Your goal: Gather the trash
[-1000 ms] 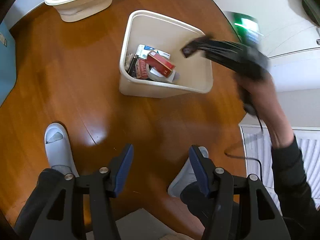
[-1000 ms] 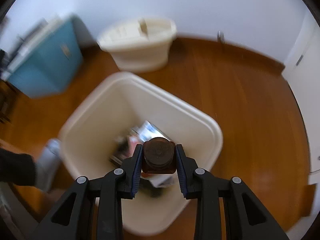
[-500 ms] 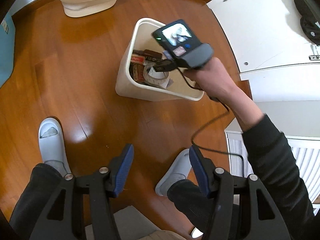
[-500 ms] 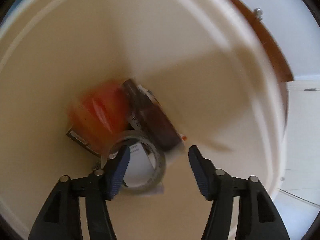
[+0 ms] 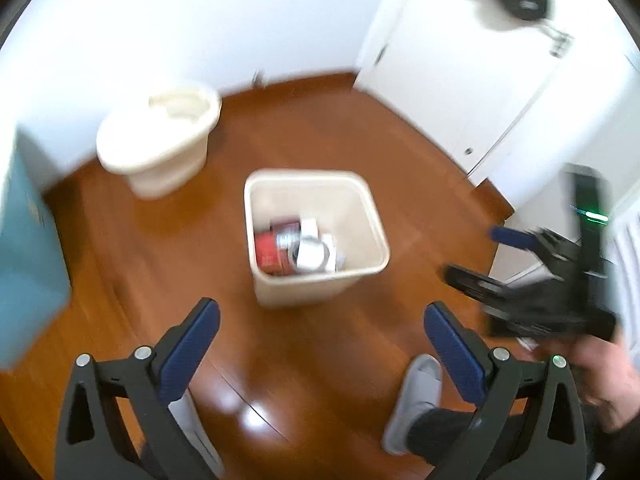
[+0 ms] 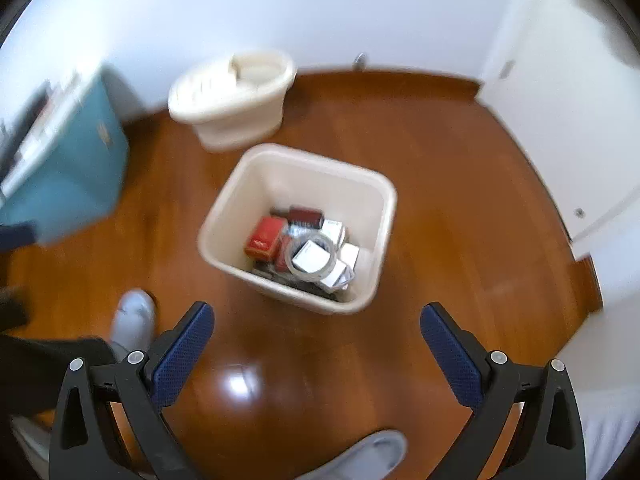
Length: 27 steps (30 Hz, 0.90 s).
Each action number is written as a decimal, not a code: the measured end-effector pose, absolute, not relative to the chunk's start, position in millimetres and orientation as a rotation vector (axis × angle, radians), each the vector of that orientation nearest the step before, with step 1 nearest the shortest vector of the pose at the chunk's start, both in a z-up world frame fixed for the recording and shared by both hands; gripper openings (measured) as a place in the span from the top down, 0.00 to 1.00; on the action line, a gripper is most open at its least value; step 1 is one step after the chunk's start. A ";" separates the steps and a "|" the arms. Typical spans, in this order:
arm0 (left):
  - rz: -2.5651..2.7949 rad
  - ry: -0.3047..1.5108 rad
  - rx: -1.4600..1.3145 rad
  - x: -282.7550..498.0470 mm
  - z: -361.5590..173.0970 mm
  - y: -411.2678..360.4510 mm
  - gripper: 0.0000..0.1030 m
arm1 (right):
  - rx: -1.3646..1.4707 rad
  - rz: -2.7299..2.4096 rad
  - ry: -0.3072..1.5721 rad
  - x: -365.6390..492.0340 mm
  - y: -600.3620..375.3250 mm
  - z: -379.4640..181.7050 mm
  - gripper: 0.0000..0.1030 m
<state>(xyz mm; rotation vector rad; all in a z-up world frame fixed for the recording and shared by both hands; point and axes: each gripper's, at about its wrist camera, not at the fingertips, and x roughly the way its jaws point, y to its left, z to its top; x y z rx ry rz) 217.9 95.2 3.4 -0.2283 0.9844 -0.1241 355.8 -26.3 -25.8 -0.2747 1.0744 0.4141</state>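
Both grippers hang above the wooden floor (image 6: 460,200), left gripper (image 5: 320,340) and right gripper (image 6: 316,336) with jaws spread wide, gripping nothing. The trash (image 6: 308,244) sits heaped inside the cream bin (image 6: 384,200), a tape roll (image 6: 310,256) on top.

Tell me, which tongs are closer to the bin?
Hard to call; probably the right. The right tongs hang open above the bin, which looms slightly larger in their view. The left tongs, also open, hover over the floor beside them.

Teal cabinet (image 6: 68,184), cream lidded tub (image 6: 236,100) (against wall)
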 end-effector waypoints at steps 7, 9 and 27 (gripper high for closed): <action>-0.107 0.934 -0.025 127.8 18.0 56.9 0.00 | 0.058 0.374 0.877 193.3 -99.8 43.4 0.00; -0.108 0.906 0.010 102.1 22.1 47.9 0.00 | 0.077 0.425 0.827 153.1 -105.0 65.2 0.00; -0.117 0.795 0.086 11.6 34.4 24.2 0.00 | -0.157 0.315 0.657 46.9 -79.7 59.3 0.00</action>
